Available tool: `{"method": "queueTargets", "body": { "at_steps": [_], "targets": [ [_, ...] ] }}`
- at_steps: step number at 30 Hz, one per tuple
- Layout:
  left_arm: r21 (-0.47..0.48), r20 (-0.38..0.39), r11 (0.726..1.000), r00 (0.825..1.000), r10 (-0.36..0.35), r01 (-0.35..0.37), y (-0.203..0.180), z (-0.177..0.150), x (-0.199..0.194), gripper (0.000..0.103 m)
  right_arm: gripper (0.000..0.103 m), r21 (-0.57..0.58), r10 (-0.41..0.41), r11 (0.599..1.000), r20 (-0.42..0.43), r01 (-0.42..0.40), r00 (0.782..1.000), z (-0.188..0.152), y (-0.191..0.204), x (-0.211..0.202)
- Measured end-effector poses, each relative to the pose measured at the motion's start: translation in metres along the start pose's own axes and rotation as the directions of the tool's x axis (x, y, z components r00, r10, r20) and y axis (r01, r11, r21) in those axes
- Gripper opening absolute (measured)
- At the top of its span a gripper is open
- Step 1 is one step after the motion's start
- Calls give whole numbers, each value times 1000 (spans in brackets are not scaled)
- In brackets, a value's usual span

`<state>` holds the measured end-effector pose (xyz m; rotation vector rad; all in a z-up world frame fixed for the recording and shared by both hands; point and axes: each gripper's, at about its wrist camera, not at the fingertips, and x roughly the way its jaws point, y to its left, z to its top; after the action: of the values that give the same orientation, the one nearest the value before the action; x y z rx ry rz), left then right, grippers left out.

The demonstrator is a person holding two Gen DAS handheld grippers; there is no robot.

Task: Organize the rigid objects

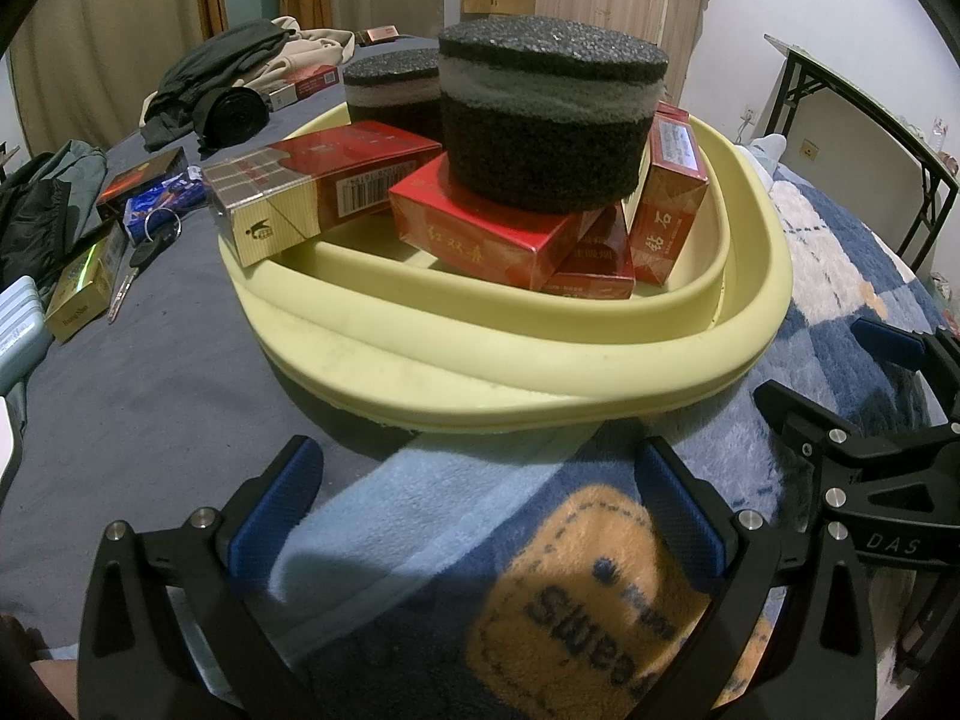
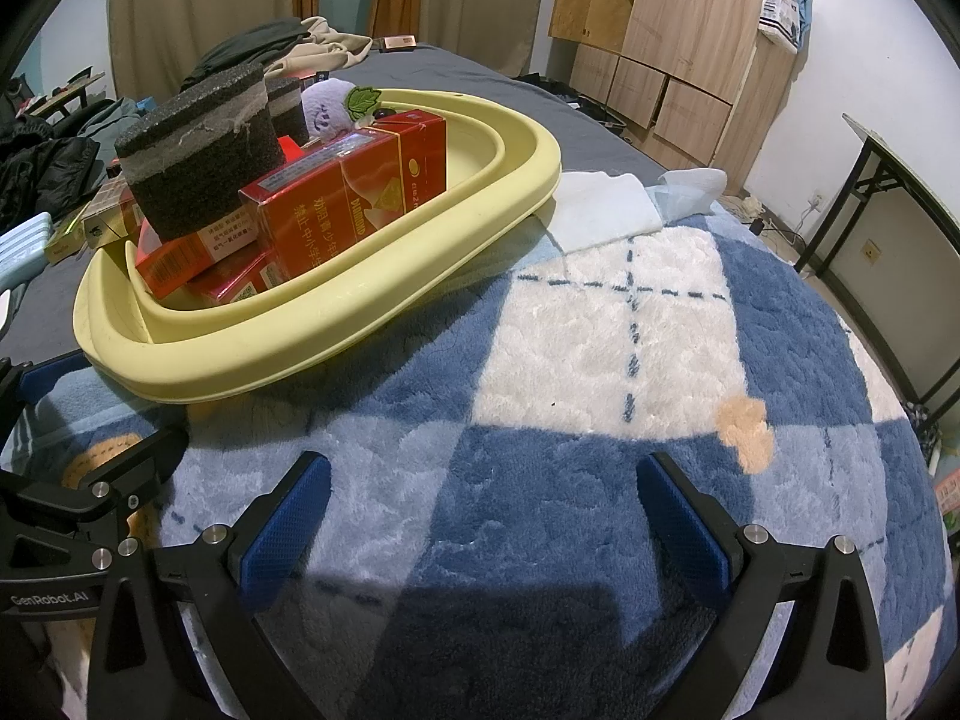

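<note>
A pale yellow basin [image 1: 540, 378] [image 2: 384, 276] sits on the bed, partly on a blue plush blanket [image 2: 600, 360]. Inside it lie several red boxes [image 1: 492, 228] [image 2: 354, 192], with a dark foam cylinder [image 1: 546, 114] [image 2: 198, 168] on top and a second one [image 1: 390, 90] behind. A purple plush toy [image 2: 327, 108] peeks out at the basin's far side. My left gripper [image 1: 474, 504] is open just short of the basin's near rim, nothing between its fingers. My right gripper [image 2: 483, 510] is open over the blanket, right of the basin. Each gripper appears at the edge of the other's view.
Loose boxes [image 1: 78, 294] [image 1: 141, 180], keys [image 1: 144, 246] and a blue packet [image 1: 162, 204] lie on the grey sheet left of the basin. Clothes [image 1: 222, 78] are piled at the far end. A white cloth [image 2: 606, 204] lies beyond the basin. A folding table [image 2: 900, 228] stands right, wardrobes [image 2: 678, 30] behind.
</note>
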<state>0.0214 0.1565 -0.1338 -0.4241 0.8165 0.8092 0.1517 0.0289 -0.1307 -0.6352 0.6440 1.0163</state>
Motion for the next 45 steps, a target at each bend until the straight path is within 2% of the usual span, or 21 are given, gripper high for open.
{"method": "queueTargets", "body": {
  "at_steps": [45],
  "targets": [
    [0,0,1000,1000,0,0,1,0,0,103,103,0,0,1000,0,0,1000,0,0,0]
  ]
}}
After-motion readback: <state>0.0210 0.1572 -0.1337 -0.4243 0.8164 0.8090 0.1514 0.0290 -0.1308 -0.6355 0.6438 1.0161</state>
